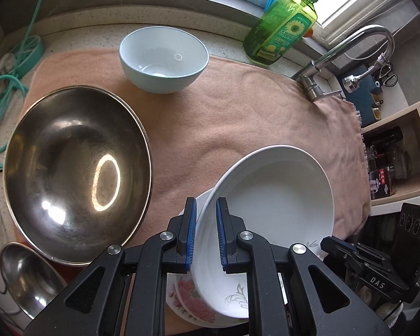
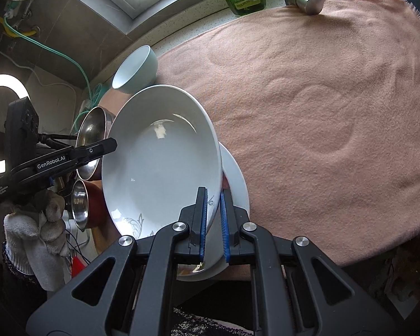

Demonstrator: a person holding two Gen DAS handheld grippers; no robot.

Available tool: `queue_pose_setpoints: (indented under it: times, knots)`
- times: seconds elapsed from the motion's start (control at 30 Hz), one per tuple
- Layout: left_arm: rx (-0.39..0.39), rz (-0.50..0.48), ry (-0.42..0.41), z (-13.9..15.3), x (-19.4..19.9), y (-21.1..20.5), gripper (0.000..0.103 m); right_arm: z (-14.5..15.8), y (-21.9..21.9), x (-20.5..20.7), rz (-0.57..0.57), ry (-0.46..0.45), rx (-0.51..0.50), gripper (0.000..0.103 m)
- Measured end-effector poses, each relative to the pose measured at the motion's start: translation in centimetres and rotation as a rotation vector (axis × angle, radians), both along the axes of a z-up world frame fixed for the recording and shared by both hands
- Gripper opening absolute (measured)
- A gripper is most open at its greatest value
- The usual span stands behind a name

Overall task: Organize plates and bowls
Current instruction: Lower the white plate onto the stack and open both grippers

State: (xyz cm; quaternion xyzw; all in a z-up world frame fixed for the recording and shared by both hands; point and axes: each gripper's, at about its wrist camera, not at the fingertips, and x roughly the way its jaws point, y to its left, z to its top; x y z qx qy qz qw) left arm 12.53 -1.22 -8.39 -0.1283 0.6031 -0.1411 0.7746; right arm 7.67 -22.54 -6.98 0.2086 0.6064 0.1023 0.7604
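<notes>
Two grippers on one dish: my left gripper (image 1: 205,233) and right gripper (image 2: 213,224) both have their blue pads closed down on the rim of the white deep plate (image 1: 271,196), left on its near-left edge, right on its near-right edge. The plate sits tilted, straight ahead of both grippers, just above a stack of plates (image 1: 193,305) with pink flowers lying under the fingers. Forward-left of my left gripper is the large steel bowl (image 1: 75,170), and a small steel bowl (image 1: 28,277) is close by on the near left. Far ahead stands the light blue bowl (image 1: 163,58). All rest on a pink towel (image 1: 238,117) over the surface. Green soap bottle (image 1: 282,30) and faucet (image 1: 350,53) sit far forward-right.
</notes>
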Motion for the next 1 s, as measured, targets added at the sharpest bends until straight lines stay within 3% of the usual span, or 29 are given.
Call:
queue_pose_setpoints:
  times: [0.4, 1.0]
  knots:
    - [0.02, -0.012, 0.048, -1.8, -1.9, 0.5, 0.012, -1.7, 0.7, -1.8, 0.024, 0.062, 0.005, 0.009]
    - [0.014, -0.007, 0.065, -2.6, -2.4, 0.7, 0.012, -2.3, 1.7, -1.7, 0.072, 0.079, -0.047, 0.012]
